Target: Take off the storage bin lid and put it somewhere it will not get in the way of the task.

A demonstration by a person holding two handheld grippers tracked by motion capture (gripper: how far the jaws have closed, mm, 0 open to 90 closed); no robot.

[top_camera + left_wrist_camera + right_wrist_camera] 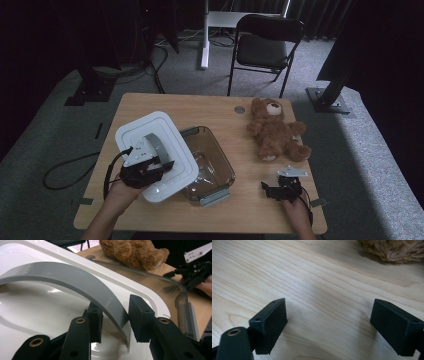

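Note:
A white rectangular lid (165,150) with a grey arched handle (158,144) is tilted over the left side of a clear brown-tinted container (216,166). My left gripper (149,170) is shut on that handle; in the left gripper view the jaws (116,322) pinch the handle (75,277) near its lower end, above the lid (37,305). My right gripper (281,189) rests low over the table at the front right, and its jaws (329,325) stand wide open with bare wood between them.
A brown teddy bear (276,132) lies at the table's back right, just beyond the right gripper; its fur (394,248) is at the top of the right gripper view. A black folding chair (265,45) stands behind the wooden table (150,102).

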